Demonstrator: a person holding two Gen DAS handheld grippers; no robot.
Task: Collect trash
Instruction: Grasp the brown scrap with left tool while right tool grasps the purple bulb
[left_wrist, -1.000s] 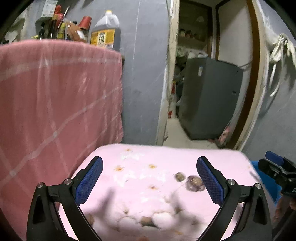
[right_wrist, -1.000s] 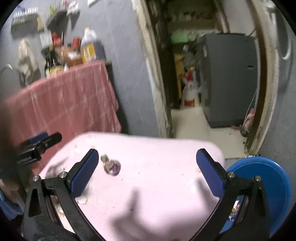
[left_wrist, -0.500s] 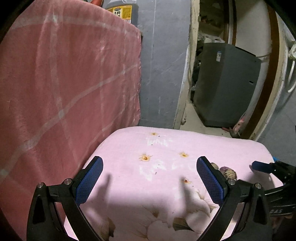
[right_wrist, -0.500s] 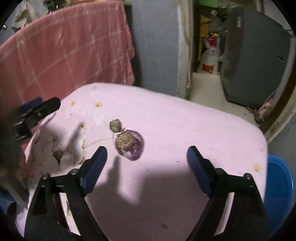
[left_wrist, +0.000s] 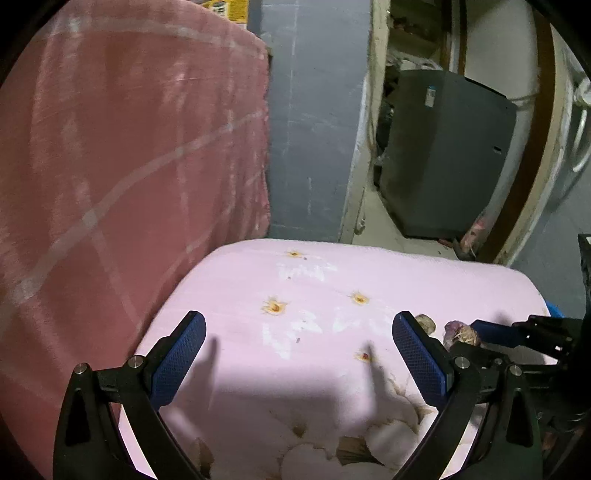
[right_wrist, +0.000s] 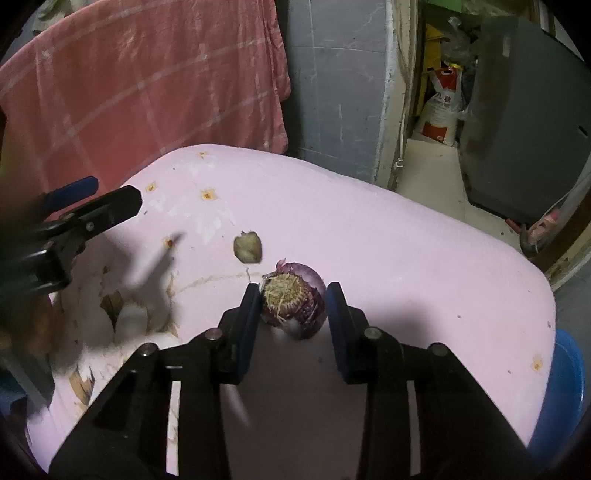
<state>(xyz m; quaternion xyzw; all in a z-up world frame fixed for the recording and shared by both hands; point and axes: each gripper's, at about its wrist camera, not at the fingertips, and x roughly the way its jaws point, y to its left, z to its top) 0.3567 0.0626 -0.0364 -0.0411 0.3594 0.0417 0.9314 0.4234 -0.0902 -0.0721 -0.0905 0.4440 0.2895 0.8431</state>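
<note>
Since half-second-earlier frame: right gripper (right_wrist: 291, 308) narrowed and brought astride onion end (right_wrist: 293, 308), for pickup as trash; firm contact cannot be told. Garlic clove (right_wrist: 248, 246) just beyond onion, untouched. Left gripper (left_wrist: 295, 354) spread wide, empty, held aside.

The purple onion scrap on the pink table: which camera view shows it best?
The right wrist view: the onion scrap sits centred, between the right gripper fingers. The left wrist view shows it small at the right, partly hidden behind the left gripper.

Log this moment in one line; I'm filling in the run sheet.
right hand-held gripper: closing around onion scrap, contact unclear | left hand-held gripper: open, empty | small peel: loose on pink cloth
</note>
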